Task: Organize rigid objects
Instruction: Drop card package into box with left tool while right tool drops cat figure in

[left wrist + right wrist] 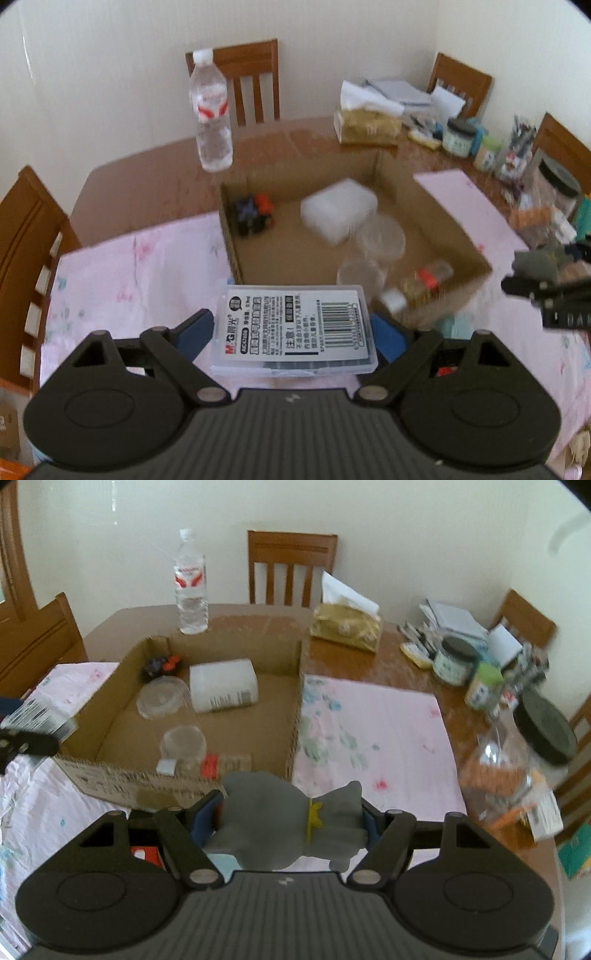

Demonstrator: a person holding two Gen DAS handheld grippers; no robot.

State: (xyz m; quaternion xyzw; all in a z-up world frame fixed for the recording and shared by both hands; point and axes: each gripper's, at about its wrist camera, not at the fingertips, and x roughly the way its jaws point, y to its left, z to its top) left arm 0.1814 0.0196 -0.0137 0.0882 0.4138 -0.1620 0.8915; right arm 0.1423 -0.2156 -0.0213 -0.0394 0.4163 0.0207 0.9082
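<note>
Box (295, 686): centre-left of right-wrist frame, open-topped, partly filled.
Already inside: white carton (222, 685), two clear cups (162, 698), toy car (162, 665) at far corner, small bottle (218, 763) lying by near wall.
Left gripper (293, 330): closed on flat clear case (295, 328), bottom centre of left-wrist frame, held just short of near wall.
Right gripper (291, 821): closed on grey figure (284, 823), bottom centre, near front right corner.
Remaining: both held items to go in; blurred clutter (480, 664) at right, possibly not part of job.
</note>
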